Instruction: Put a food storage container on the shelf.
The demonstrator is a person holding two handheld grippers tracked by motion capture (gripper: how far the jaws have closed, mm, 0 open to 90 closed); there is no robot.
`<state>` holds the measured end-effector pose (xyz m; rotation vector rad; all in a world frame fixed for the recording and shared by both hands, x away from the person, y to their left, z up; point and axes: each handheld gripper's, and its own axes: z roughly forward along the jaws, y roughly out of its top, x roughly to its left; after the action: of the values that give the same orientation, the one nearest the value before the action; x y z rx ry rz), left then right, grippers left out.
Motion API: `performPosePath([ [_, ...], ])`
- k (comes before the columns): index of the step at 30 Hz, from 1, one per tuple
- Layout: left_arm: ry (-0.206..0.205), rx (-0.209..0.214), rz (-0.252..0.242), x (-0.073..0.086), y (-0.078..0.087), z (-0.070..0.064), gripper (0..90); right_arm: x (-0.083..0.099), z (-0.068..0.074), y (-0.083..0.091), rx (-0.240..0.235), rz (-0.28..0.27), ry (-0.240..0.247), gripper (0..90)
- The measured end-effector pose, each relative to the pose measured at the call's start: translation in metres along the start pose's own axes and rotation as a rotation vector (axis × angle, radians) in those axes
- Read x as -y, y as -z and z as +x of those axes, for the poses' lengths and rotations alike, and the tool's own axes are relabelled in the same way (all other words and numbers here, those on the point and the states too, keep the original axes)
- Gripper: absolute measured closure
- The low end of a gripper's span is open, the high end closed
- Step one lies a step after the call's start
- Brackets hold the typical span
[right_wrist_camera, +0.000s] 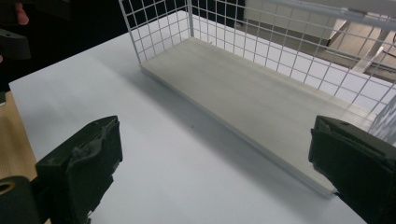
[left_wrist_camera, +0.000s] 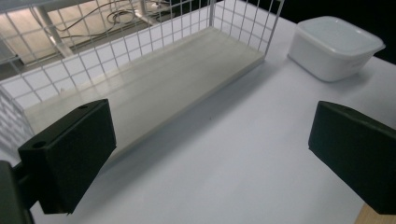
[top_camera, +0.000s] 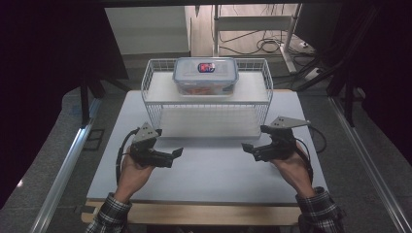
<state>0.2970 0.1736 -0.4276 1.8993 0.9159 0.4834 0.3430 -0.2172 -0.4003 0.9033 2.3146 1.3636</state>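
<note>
Two hand-held grippers, the left gripper point(top_camera: 178, 152) at seven o'clock and the right gripper point(top_camera: 246, 146) at five, hover wide open and empty over the white table point(top_camera: 209, 174), apparently poised to reach the lidded container point(top_camera: 205, 75) atop the wire rack point(top_camera: 206, 104) at twelve.

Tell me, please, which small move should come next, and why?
Probably lift the left gripper and right gripper toward the lidded box on top of the wire rack. Both have open, empty jaws and are low over the table.
</note>
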Motion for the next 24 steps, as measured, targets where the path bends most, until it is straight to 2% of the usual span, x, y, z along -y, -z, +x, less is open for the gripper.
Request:
performPosePath([
  [4, 0.007, -0.019, 0.000, 0.008, 0.003, -0.003, 0.4, 0.008, 0.001, 0.003, 0.002, -0.007, 0.002, 1.5],
  [11, -0.005, -0.041, 0.008, 0.023, 0.004, -0.008, 1.0, 0.022, 0.006, 0.003, 0.013, 0.009, 0.018, 0.5],
  [16, 0.000, -0.030, 0.004, 0.033, 0.005, -0.009, 1.1, 0.033, 0.009, 0.003, 0.015, 0.023, 0.025, 0.7],
  [20, 0.007, -0.029, -0.001, 0.047, 0.005, -0.009, 1.3, 0.045, 0.009, 0.004, 0.007, 0.022, 0.001, 0.8],
  [24, 0.019, -0.038, 0.004, 0.060, 0.004, -0.008, 2.3, 0.057, 0.009, 0.005, 0.021, 0.022, -0.014, 1.1],
])
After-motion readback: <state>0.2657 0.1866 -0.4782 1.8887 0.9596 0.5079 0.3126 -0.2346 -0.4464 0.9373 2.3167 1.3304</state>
